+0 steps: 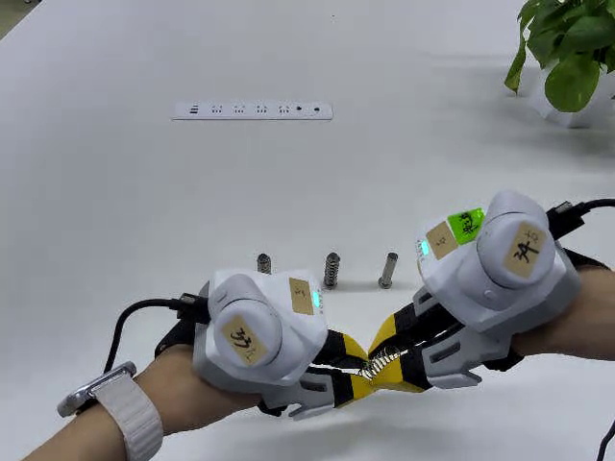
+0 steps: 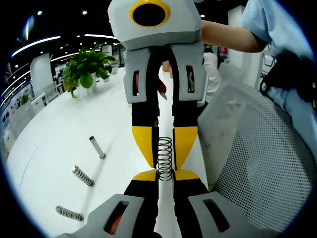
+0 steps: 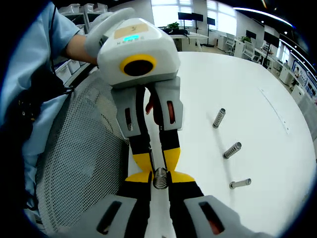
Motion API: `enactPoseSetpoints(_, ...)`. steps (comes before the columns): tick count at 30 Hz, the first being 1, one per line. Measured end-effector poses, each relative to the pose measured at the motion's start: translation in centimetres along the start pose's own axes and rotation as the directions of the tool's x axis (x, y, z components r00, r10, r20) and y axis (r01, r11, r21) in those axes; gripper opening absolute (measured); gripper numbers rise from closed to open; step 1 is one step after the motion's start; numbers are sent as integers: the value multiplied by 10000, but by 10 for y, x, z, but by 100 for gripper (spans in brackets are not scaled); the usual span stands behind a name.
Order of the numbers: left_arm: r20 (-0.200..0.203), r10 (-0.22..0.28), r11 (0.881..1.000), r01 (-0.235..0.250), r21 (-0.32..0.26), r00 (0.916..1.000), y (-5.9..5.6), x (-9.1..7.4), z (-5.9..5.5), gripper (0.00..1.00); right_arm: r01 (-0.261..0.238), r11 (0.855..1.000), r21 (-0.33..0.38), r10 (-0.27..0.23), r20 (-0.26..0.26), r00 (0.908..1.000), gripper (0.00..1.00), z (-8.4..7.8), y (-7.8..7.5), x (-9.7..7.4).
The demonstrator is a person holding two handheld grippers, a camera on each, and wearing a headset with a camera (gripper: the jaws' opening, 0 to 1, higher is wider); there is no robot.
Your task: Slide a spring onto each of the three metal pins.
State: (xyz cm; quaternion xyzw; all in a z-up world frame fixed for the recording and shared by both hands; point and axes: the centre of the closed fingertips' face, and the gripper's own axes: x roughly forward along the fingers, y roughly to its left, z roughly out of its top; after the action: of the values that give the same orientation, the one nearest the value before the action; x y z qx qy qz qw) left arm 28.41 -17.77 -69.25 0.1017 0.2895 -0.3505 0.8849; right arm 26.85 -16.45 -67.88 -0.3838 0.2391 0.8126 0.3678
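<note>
Three pins (image 1: pixel 388 270), three springs (image 1: pixel 381 362) (image 1: pixel 332 270) (image 1: pixel 263 262) — two tools (image 1: pixel 348 382) (image 1: pixel 399 370), one power strip (image 1: pixel 252 111), one plant (image 1: pixel 567 43)

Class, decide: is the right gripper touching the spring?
Touching. The left gripper view shows the spring pinched between the yellow pads of the right gripper.

A tan sticker (image 1: pixel 524 252) on the right tool (image 1: pixel 386 357), at four o'clock, reads "34". The left tool's (image 1: pixel 356 373) matching sticker (image 1: pixel 245 339), at seven o'clock, seems to read "33". The smaller labels (image 1: pixel 302 296) are illegible.

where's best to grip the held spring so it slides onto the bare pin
Pinch the spring across its coils near one end, from the side, leaving the other end's bore open. The bare pin stands upright, so the free end drops over it.
</note>
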Motion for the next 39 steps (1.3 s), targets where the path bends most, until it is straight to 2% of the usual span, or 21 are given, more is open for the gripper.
enactPoseSetpoints(6, -25, -111, 9999, 112, 34, 9999, -3, 2, 0, 10, -108, 9994, -316, 101, -194, 9998, 12, -1, 3, 1)
enactPoseSetpoints(11, -78, -3, 9999, 2, -106, 10000, -2, 4, -1, 10, -94, 9991, -416, 80, -346, 9994, 12, -4, 2, 2)
enactPoseSetpoints(23, 389, 346, 9935, -301, -1101, 9986, -1, 4, -1, 12, -55, 9989, -455, 39, -352, 9994, 12, -4, 1, 3)
enactPoseSetpoints(28, 626, 740, 9842, -627, -1656, 9953, 3, 0, -2, 18, 24, 9991, -412, -39, -362, 9993, 12, -4, -2, 0)
enactPoseSetpoints(33, 680, 1397, 9642, -1200, -2366, 9879, 11, -9, -9, 33, 70, 9989, -456, -95, -561, 9984, 12, -9, -5, -2)
enactPoseSetpoints(39, 525, 2124, 9397, -1893, -2848, 9758, 21, -23, -21, 49, 67, 9990, -447, -97, -687, 9976, 12, -13, -6, -2)
